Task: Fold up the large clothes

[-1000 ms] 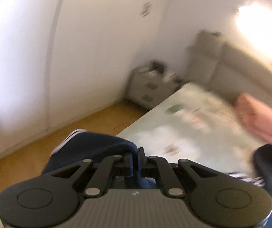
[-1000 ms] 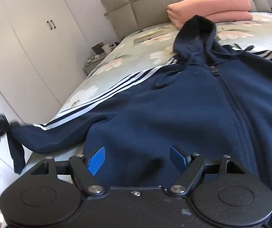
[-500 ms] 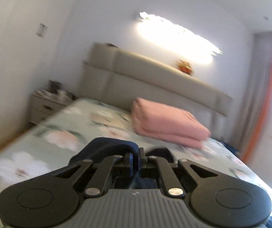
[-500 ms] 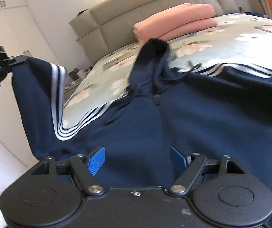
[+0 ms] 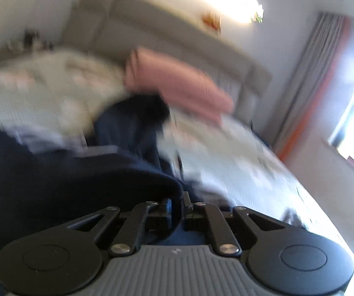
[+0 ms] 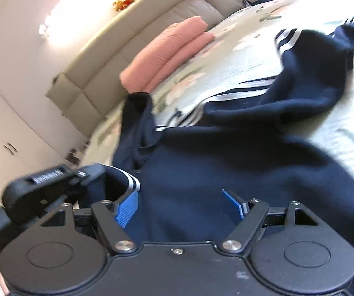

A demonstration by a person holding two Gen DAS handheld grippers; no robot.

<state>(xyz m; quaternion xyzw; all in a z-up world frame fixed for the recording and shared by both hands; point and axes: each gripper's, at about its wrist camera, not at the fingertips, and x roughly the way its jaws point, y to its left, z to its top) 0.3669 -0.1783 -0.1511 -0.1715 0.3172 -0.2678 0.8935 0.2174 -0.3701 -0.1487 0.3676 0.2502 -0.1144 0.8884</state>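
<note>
Looking along the left gripper [image 5: 176, 206], we see its fingers [image 5: 167, 207] nearly together with a fold of the navy hoodie [image 6: 226, 162] between them; they have just been easing apart a little, and the blur keeps us from telling whether the pads press on the cloth. The right gripper [image 6: 184, 206] hangs over the hoodie's body with its blue-padded fingers [image 6: 127, 208] spread wide and nothing pinched between them.

The hoodie lies spread on the bed [image 6: 251, 49], which wears a pale floral cover. Its hood [image 6: 137, 113] points toward the headboard [image 6: 152, 24], and one white-striped sleeve [image 6: 312, 79] lies bent outward on the cover to the right of the hoodie's body. The other striped sleeve end [image 6: 127, 182] sits curled beside the left gripper, over the left side of the hoodie's body.

Just beyond the hood, a folded pink blanket [image 6: 167, 51] rests on the bed against the headboard.
</note>
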